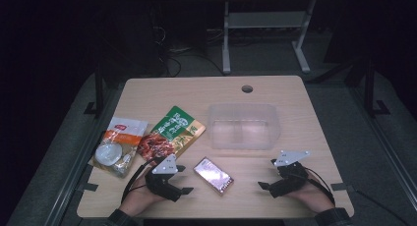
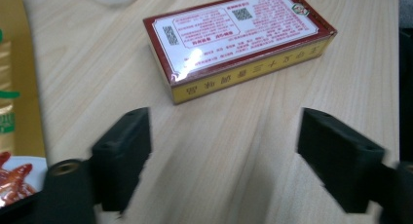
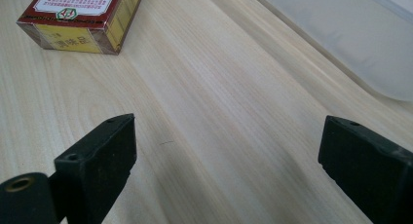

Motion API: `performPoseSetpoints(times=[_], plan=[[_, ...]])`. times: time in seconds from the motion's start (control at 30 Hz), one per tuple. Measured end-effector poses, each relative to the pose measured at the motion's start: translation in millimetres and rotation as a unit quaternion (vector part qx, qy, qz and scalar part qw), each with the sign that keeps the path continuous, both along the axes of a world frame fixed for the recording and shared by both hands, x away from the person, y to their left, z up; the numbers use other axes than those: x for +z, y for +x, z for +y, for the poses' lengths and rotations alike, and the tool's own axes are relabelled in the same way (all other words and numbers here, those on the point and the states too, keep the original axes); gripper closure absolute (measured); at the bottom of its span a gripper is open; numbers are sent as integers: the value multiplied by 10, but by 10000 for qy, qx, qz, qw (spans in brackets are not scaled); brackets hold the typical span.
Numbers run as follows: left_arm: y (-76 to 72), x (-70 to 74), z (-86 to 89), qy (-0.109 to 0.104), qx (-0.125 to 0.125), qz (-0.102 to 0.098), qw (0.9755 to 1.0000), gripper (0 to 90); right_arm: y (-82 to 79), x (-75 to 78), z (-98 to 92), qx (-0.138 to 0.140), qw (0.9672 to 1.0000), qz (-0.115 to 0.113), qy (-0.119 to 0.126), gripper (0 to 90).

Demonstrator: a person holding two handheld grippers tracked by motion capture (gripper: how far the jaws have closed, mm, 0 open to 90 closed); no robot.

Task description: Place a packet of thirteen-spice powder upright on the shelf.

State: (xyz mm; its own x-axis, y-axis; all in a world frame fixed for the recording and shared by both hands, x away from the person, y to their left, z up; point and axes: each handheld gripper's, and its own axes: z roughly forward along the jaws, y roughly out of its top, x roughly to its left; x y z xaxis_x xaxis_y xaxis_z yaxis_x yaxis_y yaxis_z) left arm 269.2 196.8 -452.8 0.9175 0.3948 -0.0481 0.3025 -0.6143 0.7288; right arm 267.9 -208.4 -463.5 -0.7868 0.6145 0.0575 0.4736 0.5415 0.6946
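Seasoning box (image 1: 213, 175) is lying flat on the table (image 1: 196, 91), low in the centre of the high view, between your 2 grippers and just below the clear plastic bin (image 1: 243, 126). In the left gripper view it is sitting in the upper middle of the frame (image 2: 238, 39), printed label facing up.

Your left gripper (image 1: 178, 179) is standing released, jaws wide with nothing but bare wood between them, and it is aiming at the box. Your right gripper (image 1: 268, 178) is also spread and holding nothing; its view is catching 1 short end of the box in the upper left corner (image 3: 80, 19).

To do this reach well, I judge you should be closing across the box's 2 long sides, since that narrow width is fitting the jaw gap better than the length. Be keeping the jaws low so the pads meet the yellow side walls, not the glossy top.

The box's long axis is running diagonally in the high view, from upper left to lower right, 1 end pointing toward the red and green pouch (image 1: 171, 133).
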Motion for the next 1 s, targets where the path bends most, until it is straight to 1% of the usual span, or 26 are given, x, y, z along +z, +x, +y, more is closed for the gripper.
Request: performPoseSetpoints(times=[0.07, 0.1, 0.13, 0.17, 0.2, 0.23, 0.27, 0.3, 0.33, 0.37, 0.4, 0.47, 0.5, 0.53, 0.57, 0.6, 0.63, 0.7, 0.77, 0.8, 0.83, 0.87, 0.93, 1.0], plan=[[11, 15, 6, -20, -29, 36, 10000, 341, 0, 1, 4, -12, 10000, 29, -20, 66], [19, 34, 10, -64, -26, 61, 10000, 341, 0, 1, 4, -12, 10000, 29, -20, 66], [39, 60, 14, -86, -55, 67, 9999, 458, 2, 3, 2, -1, 10000, 32, 17, 66], [63, 85, 18, -126, -93, 87, 9998, 458, 2, 3, 2, -1, 10000, 32, 17, 66], [89, 105, 15, -170, -85, 114, 9998, 516, 7, 3, 1, -4, 10000, 32, 23, 67], [148, 141, 6, -161, -74, 193, 9997, 649, 12, 7, -1, -22, 10000, 59, 57, 68], [148, 141, 6, -161, -74, 193, 9997, 701, 13, 9, -1, -33, 10000, 63, 66, 69], [173, 156, -2, -167, -62, 210, 9996, 701, 13, 9, -1, -33, 10000, 63, 66, 69], [201, 171, -8, -158, -82, 209, 9996, 822, 15, 8, 0, -54, 9999, 60, 73, 69], [253, 189, -27, -186, -88, 254, 9995, 873, 13, 9, -2, -51, 9999, 74, 82, 69], [253, 189, -27, -186, -88, 254, 9995, 895, 12, 8, -3, -53, 9999, 85, 88, 69], [324, 201, -56, -111, -89, 281, 9995, 895, 12, 8, -3, -56, 9999, 92, 79, 70], [360, 207, -74, -109, -90, 286, 9995, 896, 13, 5, -2, -54, 9999, 96, 79, 70], [403, 219, -97, -158, -83, 275, 9995, 896, 15, 3, 1, -44, 9999, 90, 74, 70], [465, 238, -144, -160, -106, 259, 9995, 896, 22, 2, 4, -16, 9999, 94, 60, 72], [465, 238, -144, -160, -106, 259, 9995, 896, 22, 2, 4, -16, 9999, 94, 60, 72], [502, 249, -176, -144, -135, 223, 9996, 896, 24, 0, 7, -15, 9999, 98, 64, 73], [568, 262, -249, -182, -178, 193, 9995, 897, 29, -3, 16, -15, 9999, 133, 50, 73], [632, 267, -334, -156, -228, 151, 9995, 897, 31, -1, 25, 10, 9998, 171, 29, 74], [692, 261, -417, -187, -253, 125, 9994, 896, 35, -7, 31, 29, 9999, 155, 24, 74], [720, 252, -457, -170, -256, 118, 9995, 896, 34, -8, 33, 36, 9999, 159, 26, 74], [720, 252, -457, -170, -256, 118, 9995, 897, 34, -9, 33, 45, 9999, 151, 26, 74], [771, 228, -531, -176, -273, 136, 9994, 896, 33, -9, 32, 50, 9999, 151, 23, 75], [818, 200, -603, -108, -339, 150, 9993, 897, 35, -8, 28, 53, 9998, 169, 30, 75]])
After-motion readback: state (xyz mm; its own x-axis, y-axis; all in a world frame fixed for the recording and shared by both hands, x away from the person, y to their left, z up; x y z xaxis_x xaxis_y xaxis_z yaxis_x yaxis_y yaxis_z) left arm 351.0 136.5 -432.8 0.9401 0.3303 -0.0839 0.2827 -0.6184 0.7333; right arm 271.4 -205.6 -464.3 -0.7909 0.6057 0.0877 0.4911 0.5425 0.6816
